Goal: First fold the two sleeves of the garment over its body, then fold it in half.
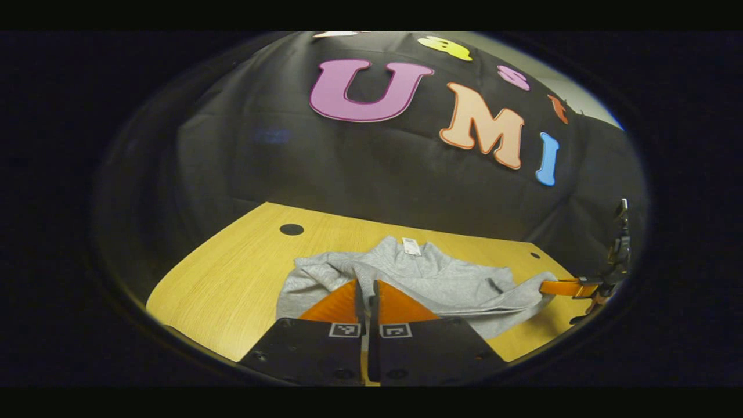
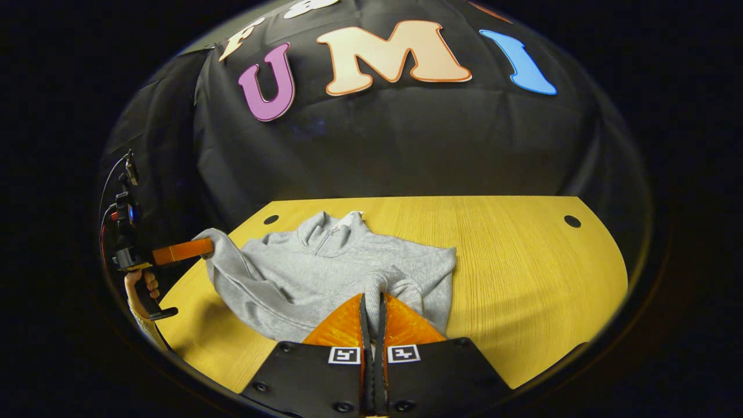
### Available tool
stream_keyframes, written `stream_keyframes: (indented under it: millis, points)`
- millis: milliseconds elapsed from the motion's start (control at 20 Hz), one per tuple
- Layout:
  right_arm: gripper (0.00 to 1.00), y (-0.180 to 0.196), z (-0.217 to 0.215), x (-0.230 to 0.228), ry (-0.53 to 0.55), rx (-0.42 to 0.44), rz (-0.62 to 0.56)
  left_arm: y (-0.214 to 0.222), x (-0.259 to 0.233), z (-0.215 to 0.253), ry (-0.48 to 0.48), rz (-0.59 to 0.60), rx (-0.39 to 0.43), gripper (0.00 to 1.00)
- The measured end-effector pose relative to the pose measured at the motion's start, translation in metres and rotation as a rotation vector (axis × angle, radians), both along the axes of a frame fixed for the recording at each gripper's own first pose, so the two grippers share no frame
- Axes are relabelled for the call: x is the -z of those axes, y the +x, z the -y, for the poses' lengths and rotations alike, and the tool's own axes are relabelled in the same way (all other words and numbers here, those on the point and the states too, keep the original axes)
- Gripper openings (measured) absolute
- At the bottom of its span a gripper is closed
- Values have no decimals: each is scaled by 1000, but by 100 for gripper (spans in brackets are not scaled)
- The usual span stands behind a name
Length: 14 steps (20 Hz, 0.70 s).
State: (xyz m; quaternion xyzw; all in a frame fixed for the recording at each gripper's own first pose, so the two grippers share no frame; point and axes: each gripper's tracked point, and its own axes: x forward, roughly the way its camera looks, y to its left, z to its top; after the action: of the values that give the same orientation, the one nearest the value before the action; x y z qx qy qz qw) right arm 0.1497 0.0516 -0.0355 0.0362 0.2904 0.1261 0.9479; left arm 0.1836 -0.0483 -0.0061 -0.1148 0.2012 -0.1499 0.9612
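garment on table, collar toward wall | left gripper pinched closed on a fold beside collar; right gripper the same | step: sleeves over body, lay them flat, keep both grips even

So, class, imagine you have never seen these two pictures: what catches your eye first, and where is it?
First, the grey sweatshirt bunched on the yellow wooden table, collar toward the booth wall. Next, the right gripper, shut on the fabric at the near edge. Farther off at the left of that view, the left gripper pinches the garment's other end, lifting it slightly.
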Motion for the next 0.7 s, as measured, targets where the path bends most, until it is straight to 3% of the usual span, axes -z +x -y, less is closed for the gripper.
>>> stream_keyframes:
  millis: [250,400,450,500,550,650,700]
  points:
    - [3,17,3,6,87,40,-38,4,21,5,32,-27,-14,0]
    - [13,27,5,4,96,73,-17,9,22,1,87,-9,-52,6]
    - [12,32,8,1,77,83,17,16,16,2,84,11,-53,17]
    - [15,36,8,-3,68,85,43,18,10,2,87,25,-62,40]
    - [36,37,8,-8,75,92,56,19,9,-2,105,38,-79,63]
    - [79,41,14,-17,79,112,87,19,5,-10,147,50,-107,96]
    - [100,44,15,-20,76,120,106,16,0,-14,152,63,-125,97]
